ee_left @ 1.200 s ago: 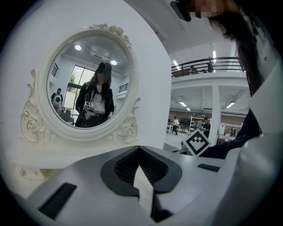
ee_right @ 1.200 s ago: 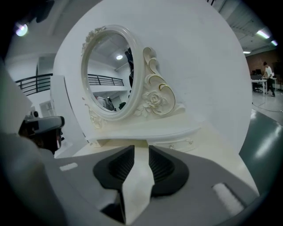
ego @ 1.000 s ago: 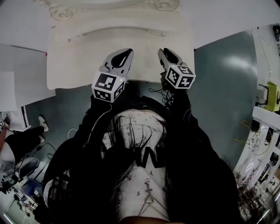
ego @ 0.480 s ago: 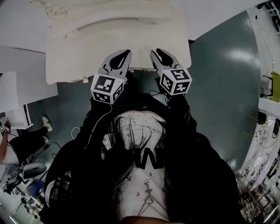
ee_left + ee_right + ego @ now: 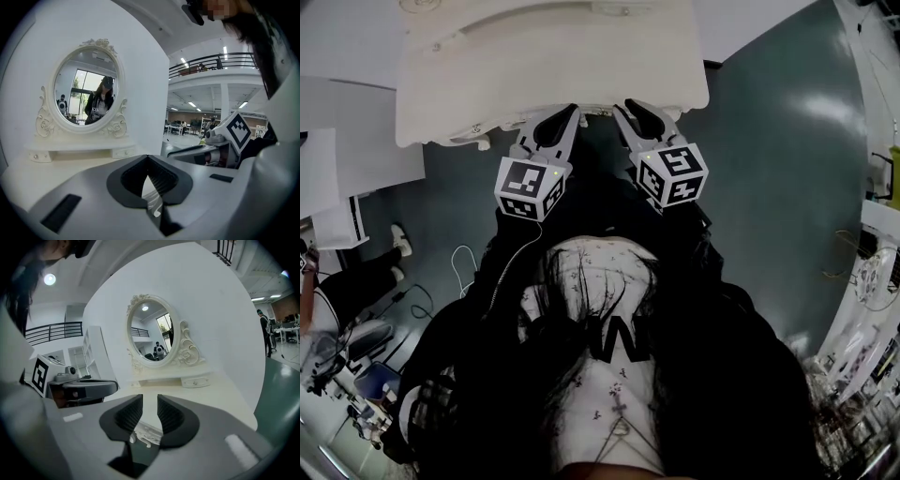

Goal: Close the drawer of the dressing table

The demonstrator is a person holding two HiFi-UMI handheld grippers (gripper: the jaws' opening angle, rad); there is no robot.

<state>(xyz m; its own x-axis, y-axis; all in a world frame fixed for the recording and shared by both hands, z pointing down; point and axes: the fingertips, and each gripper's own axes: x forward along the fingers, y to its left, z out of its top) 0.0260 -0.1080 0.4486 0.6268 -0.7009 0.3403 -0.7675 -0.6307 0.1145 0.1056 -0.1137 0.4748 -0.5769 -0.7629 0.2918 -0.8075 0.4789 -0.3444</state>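
Observation:
The white dressing table [image 5: 553, 56] fills the top of the head view, and its oval carved mirror [image 5: 86, 93] [image 5: 152, 336] stands at the back. Carved white trim of the drawer front [image 5: 147, 433] shows just under the tabletop's front edge, low between my right jaws. My left gripper [image 5: 567, 114] [image 5: 148, 159] hangs at that front edge with its tips together and nothing held. Beside it, my right gripper [image 5: 636, 108] [image 5: 150, 404] keeps a narrow gap between its ribbed pads, also empty. I cannot tell whether either gripper touches the drawer.
Two small drawers [image 5: 197, 379] sit in the base under the mirror. A white panel [image 5: 347, 178] stands left of the table. A person [image 5: 342, 295] and loose cables [image 5: 459, 272] are on the grey-green floor [image 5: 769, 141] at the left. Racks [image 5: 872, 281] line the right edge.
The table has slid up and away in the head view. Both grippers, which lay over the tabletop a second ago, now sit at its front edge.

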